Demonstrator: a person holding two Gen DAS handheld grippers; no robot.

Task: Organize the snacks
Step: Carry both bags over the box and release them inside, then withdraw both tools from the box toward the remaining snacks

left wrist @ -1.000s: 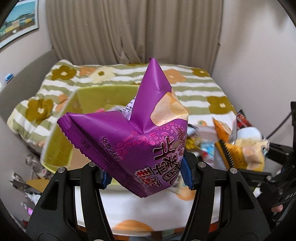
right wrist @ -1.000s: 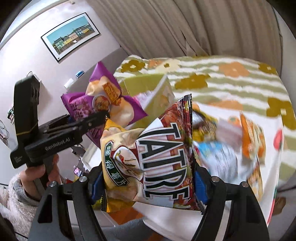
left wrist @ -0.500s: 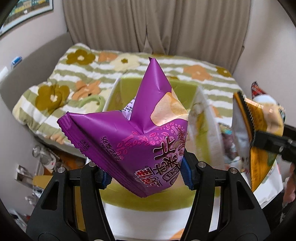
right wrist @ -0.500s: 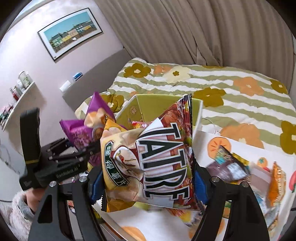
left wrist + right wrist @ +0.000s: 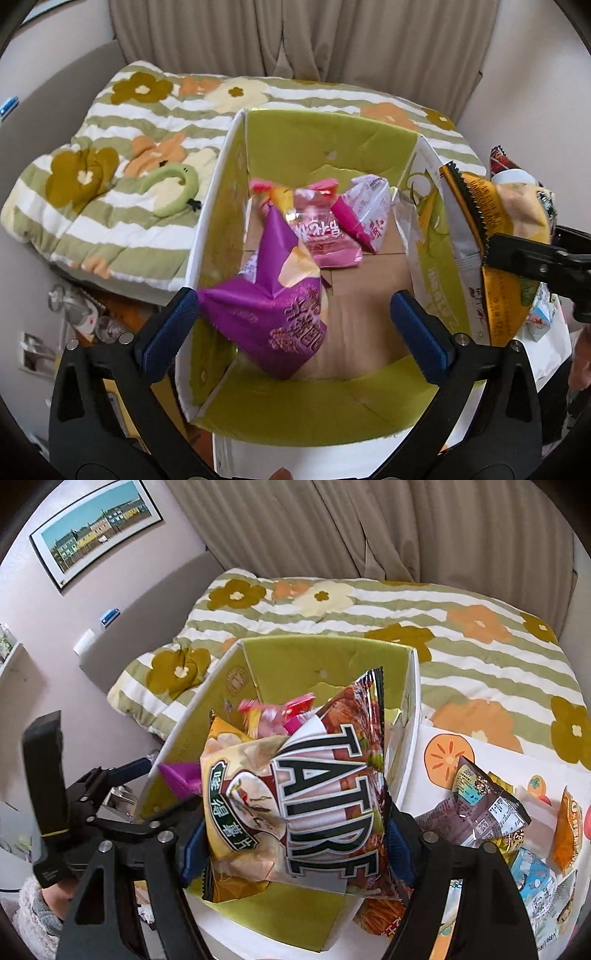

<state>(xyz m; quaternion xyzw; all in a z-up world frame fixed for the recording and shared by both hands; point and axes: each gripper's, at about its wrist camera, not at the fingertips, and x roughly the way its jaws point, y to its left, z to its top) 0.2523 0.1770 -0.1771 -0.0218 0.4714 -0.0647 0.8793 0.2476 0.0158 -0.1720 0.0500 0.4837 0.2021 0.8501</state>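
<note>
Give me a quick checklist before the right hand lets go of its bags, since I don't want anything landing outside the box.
1. Purple bag free of the left gripper, whose fingers are opening: ok, pads clear of it.
2. Purple bag inside the green box: ok, over the floor.
3. Right gripper grip on the chip bags: ok.
4. Chip bags above the box opening: ok in the right view; exact overlap cannot tell.
5. Room on the box floor: ok, bare cardboard near the pink packets.
</note>
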